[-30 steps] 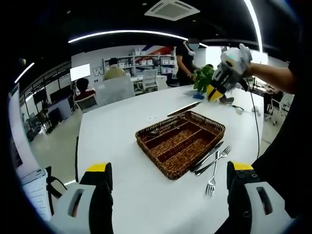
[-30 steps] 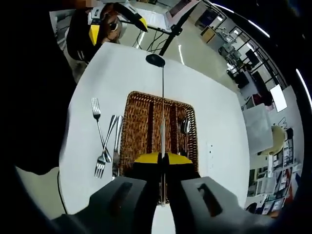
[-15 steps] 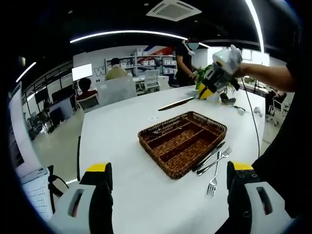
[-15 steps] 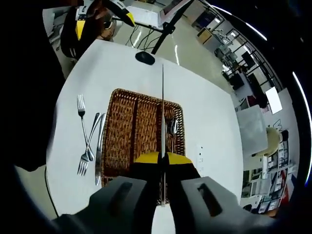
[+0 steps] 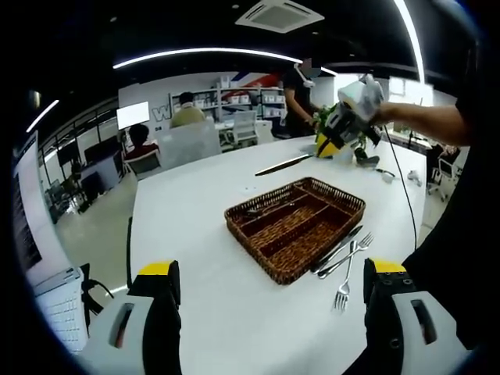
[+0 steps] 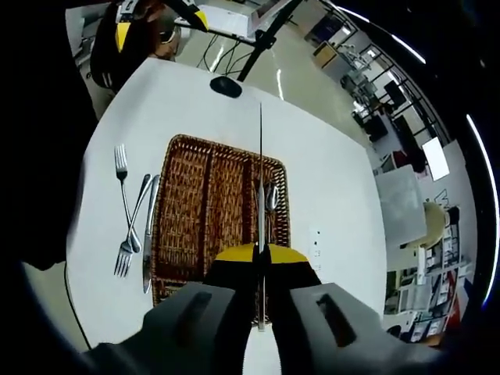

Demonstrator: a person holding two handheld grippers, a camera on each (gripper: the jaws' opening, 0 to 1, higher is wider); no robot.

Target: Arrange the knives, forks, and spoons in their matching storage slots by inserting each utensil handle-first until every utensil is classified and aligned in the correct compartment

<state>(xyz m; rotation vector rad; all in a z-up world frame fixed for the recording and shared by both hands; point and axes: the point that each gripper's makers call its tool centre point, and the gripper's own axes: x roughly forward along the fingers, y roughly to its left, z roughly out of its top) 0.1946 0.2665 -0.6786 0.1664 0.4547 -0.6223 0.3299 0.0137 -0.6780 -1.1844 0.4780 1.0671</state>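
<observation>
A brown wicker tray [image 5: 254, 246] with long compartments sits mid-table, and spoons [image 5: 262, 207] lie in its far slot. Two forks [image 5: 344, 273] and a knife [image 5: 336, 248] lie on the table beside its right edge. My left gripper [image 5: 269, 293] stands wide open near the table's front edge, holding nothing. Beyond the tray, my right gripper [image 5: 332, 144] holds a knife [image 5: 285, 164] level in the air. In the right gripper view that gripper [image 6: 262, 254] is shut on the knife [image 6: 260, 156], which points out over the tray [image 6: 195, 211] and the spoons [image 6: 269, 199].
A potted plant [image 5: 332, 117] stands behind the right gripper. A black oval object [image 6: 225, 86] with a cable lies on the table past the tray. The person's sleeve [image 5: 461, 234] fills the right side. Office desks and seated people are in the background.
The right gripper has lifted the knife higher above the far side of the tray, so the tray looks smaller in its view. The left gripper stays open and barely moves.
</observation>
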